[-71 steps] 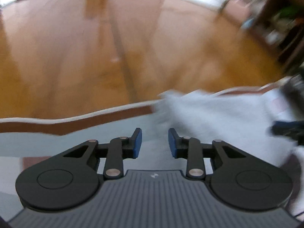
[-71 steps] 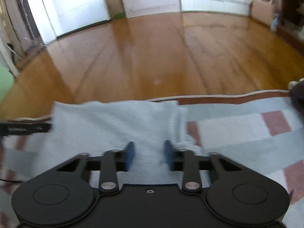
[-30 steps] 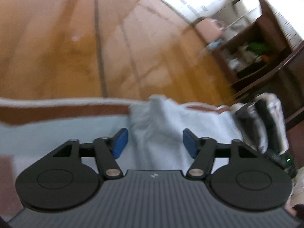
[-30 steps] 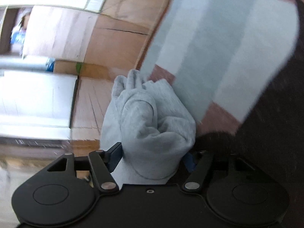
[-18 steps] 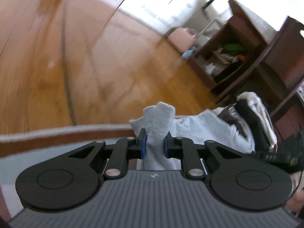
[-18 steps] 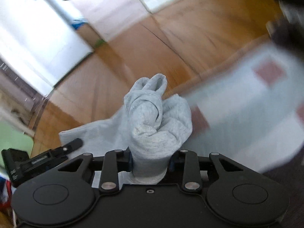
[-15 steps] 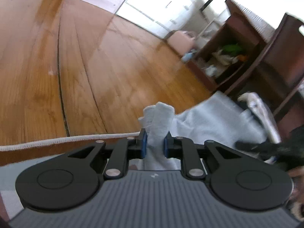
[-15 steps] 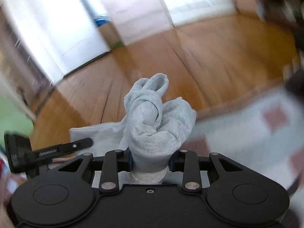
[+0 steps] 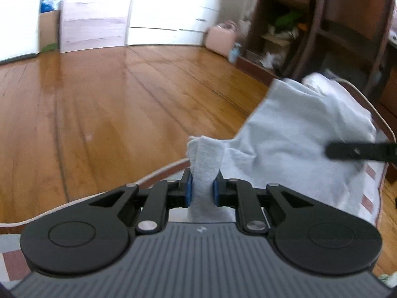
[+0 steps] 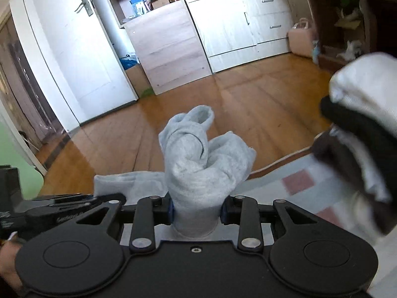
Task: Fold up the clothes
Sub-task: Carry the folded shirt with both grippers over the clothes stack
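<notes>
1. Left gripper (image 9: 202, 190): black two-finger tool with blue pads, clamped on a bunched corner of the pale grey knit garment (image 9: 297, 134).
2. Right gripper (image 10: 197, 211): closed on a thick wad of the same garment (image 10: 198, 164).
3. Garment: lifted, stretched between both grippers above the checked grey, white and red mat (image 10: 297, 181).
4. Folded white and dark clothes pile (image 10: 359, 114): at right, blurred.
5. Polished wooden plank floor (image 9: 99, 94): beyond the mat.

wood floor (image 10: 248, 104) | white door (image 10: 74, 49) | pale cabinets (image 10: 235, 17) | dark shelving (image 9: 322, 24)
</notes>
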